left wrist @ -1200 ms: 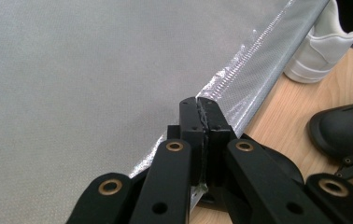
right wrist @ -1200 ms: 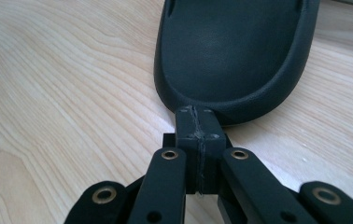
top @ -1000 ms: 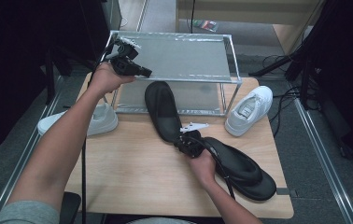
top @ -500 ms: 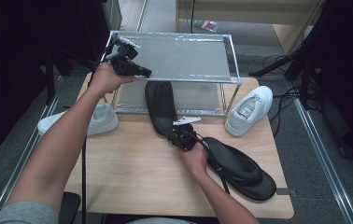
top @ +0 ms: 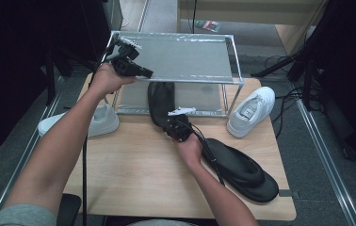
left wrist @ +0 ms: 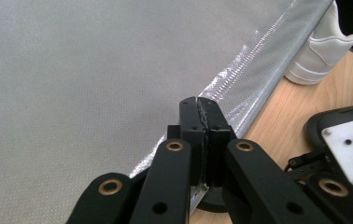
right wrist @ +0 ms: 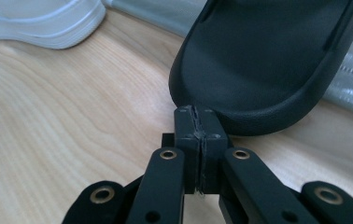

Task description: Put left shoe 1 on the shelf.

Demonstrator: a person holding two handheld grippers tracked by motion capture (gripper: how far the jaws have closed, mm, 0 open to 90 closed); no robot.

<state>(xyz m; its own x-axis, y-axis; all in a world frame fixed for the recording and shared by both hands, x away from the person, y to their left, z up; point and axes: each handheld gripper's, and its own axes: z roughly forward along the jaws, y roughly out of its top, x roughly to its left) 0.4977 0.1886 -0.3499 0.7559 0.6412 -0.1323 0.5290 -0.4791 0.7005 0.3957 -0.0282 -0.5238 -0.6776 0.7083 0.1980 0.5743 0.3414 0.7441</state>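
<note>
My right claw, jaws pressed together, sat with its tip against the heel edge of the black slipper, which lay on the surface with its front end under the wire rack. Bare wood stretched open to the near side. My left claw, also pressed together and holding nothing, hovered over the rack's front-left edge. A second black slipper lay by my right wrist, and white sneakers stood at either side of the rack.
</note>
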